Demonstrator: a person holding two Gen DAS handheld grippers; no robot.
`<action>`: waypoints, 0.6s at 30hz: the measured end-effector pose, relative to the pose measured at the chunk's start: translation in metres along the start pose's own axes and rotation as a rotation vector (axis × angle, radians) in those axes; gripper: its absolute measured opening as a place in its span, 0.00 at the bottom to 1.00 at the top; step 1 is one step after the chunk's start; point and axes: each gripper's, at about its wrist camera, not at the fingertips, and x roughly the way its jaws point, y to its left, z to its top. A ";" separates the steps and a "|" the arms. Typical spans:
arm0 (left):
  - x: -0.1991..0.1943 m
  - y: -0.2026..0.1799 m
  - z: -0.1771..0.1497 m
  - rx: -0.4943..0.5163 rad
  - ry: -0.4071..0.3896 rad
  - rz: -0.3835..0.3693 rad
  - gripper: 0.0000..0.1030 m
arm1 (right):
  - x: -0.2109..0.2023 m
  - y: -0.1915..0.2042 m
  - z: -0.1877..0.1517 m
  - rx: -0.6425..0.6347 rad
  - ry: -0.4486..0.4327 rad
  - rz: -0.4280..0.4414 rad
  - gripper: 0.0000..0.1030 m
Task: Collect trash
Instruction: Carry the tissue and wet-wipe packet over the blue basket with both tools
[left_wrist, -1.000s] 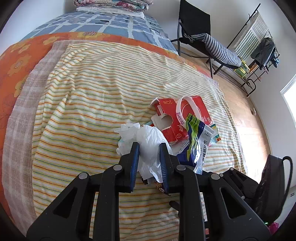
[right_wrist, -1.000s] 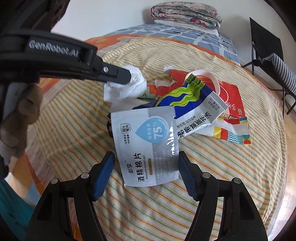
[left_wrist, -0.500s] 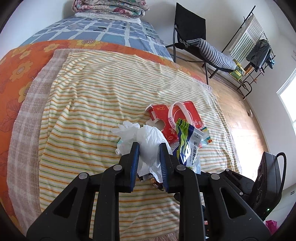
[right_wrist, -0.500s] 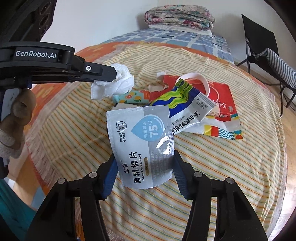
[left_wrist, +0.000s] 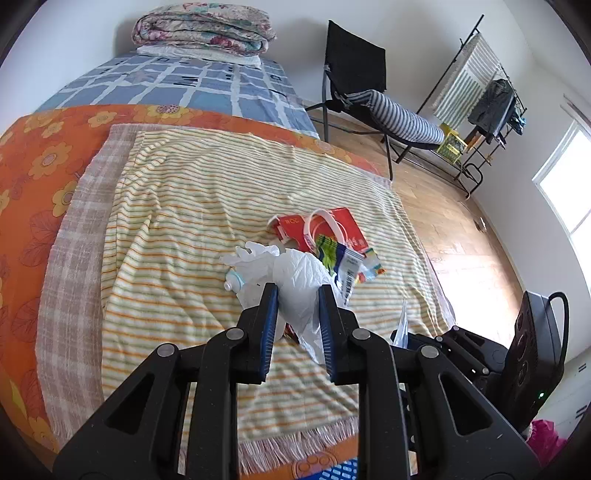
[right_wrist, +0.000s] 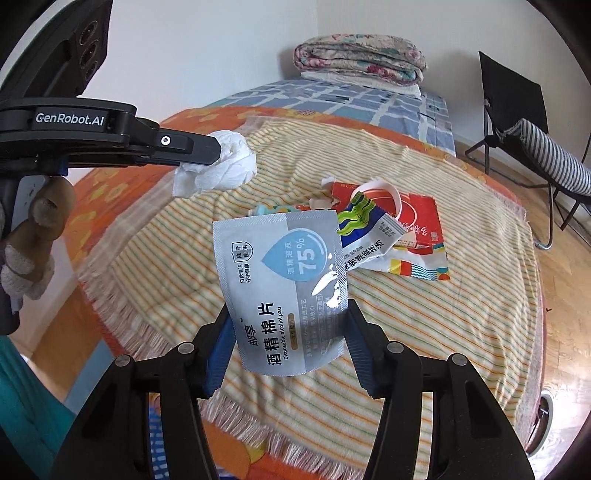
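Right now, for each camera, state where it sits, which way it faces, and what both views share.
Left wrist: on the left gripper, looking down across the striped yellow blanket; jaws clamp a crumpled white tissue.
Right wrist: on the right gripper, facing the bed's far end; jaws clamp a grey alcohol-pad pouch; a gloved hand shows.
Shared: the red torn carton, tissue, blanket.

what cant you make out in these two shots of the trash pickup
- Left wrist view: the small item under the white crumpled bag is mostly hidden by it.
- Right wrist view: the teal item is mostly covered by the alcohol pad pouch.
- Left wrist view: only the pouch's edge shows above the right hand-held gripper.
- Neither view shows a trash container.
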 end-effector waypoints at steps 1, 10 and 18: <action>-0.002 -0.002 -0.001 0.006 0.001 -0.003 0.21 | -0.005 0.002 -0.001 0.000 -0.002 0.001 0.53; -0.034 -0.022 -0.037 0.085 0.008 -0.018 0.21 | -0.040 0.022 -0.023 -0.016 -0.007 -0.001 0.53; -0.050 -0.028 -0.075 0.113 0.044 -0.029 0.21 | -0.062 0.039 -0.058 -0.016 0.018 -0.003 0.53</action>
